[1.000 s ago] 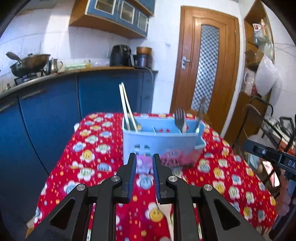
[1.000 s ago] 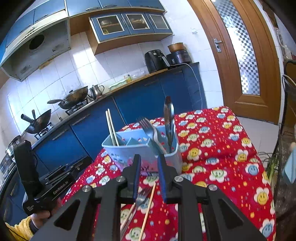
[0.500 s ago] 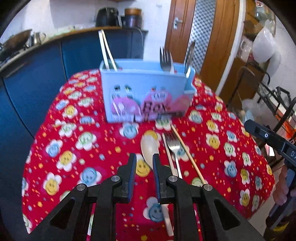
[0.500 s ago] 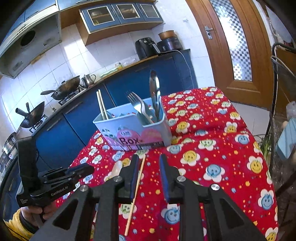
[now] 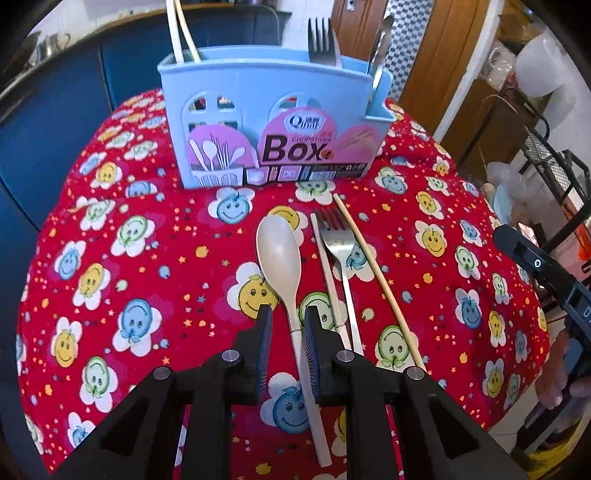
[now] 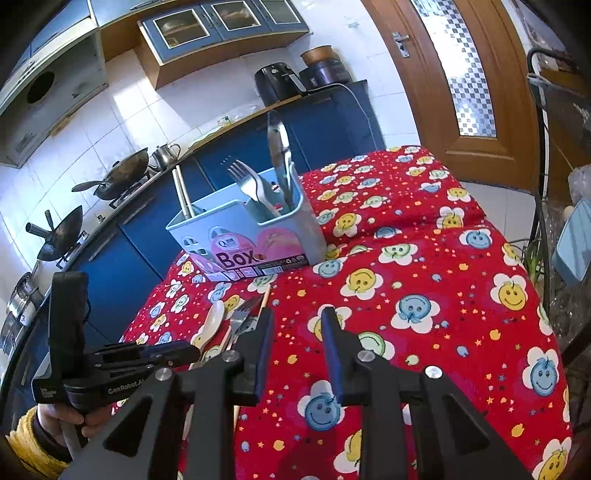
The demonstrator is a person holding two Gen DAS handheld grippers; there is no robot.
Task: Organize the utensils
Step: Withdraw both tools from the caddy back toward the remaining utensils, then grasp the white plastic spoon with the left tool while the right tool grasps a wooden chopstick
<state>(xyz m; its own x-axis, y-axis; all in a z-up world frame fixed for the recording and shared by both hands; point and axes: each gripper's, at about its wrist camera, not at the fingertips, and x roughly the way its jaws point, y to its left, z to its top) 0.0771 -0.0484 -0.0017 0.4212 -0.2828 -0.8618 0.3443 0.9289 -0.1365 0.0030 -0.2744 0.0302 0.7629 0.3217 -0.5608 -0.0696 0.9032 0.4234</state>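
A light blue utensil box (image 5: 273,122) stands at the far side of the red flowered tablecloth (image 5: 129,280); it holds chopsticks (image 5: 181,33), a fork (image 5: 323,40) and a metal spoon (image 5: 380,40). In front lie a beige spoon (image 5: 280,258), a fork (image 5: 340,247) and two loose chopsticks (image 5: 376,277). My left gripper (image 5: 286,314) is open a little, its fingers straddling the beige spoon's handle just above the cloth. My right gripper (image 6: 297,317) is open and empty over the cloth, right of the loose utensils (image 6: 236,317). The box also shows in the right wrist view (image 6: 243,229).
Blue kitchen cabinets (image 6: 140,236) with woks (image 6: 122,177) run behind the table. A wooden door (image 6: 469,74) stands at the right. A wire rack (image 5: 546,162) stands past the table's right edge. The left gripper's body (image 6: 110,373) is at the lower left of the right wrist view.
My left gripper has tilted down and lowered over the beige spoon's handle. My right gripper has drawn back from the box, lowered a little and opened wider.
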